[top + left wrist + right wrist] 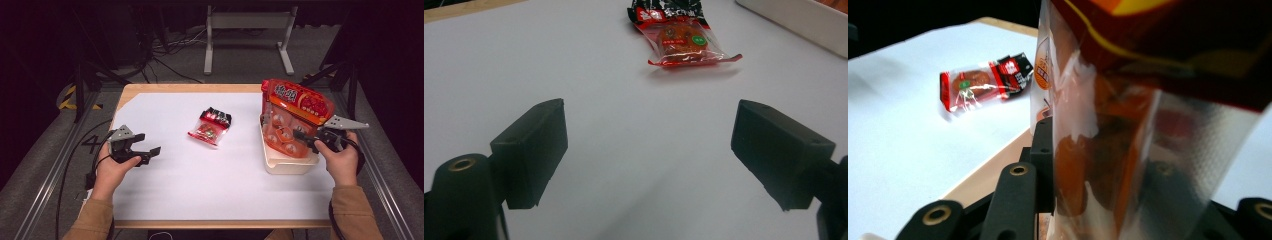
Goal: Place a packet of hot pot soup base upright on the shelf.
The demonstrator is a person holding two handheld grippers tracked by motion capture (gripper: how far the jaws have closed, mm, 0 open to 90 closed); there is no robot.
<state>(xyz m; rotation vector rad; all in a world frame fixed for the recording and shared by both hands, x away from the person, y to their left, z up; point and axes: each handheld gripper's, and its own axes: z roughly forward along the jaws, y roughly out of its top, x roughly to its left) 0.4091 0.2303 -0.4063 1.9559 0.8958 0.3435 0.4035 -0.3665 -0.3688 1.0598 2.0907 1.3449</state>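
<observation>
- The big snack bag (295,120) stood upright in the white tray (291,164) at the right side of the desk (200,185), its long axis running bottom to top and leaning a little to the far left.
- My right gripper (306,138) had it: the fingers were clamped on the lower clear part of the bag, and in the right gripper view the film (1128,150) ran straight up between them.
- I held that gripper from the right of the tray, so the bag lay directly left of my right hand (342,160), touching the fingers.
- The small packet (210,126) lay flat near the middle of the desk, well apart from the tray, its dark end toward the far edge and its red end toward me.
- My left gripper (145,152) hovered low over the white sheet at the left, fingers spread wide with nothing between them.
- In the left gripper view the small packet (679,37) sat ahead of the left fingers (531,150) and slightly right of centre, with bare sheet in between.
- I judged the left hand (112,172) nearer to that packet; reaching it called for a move forward and to the right.
- I judged the risk to be the tall bag tipping if the right grip eased before it settled in the tray.
</observation>
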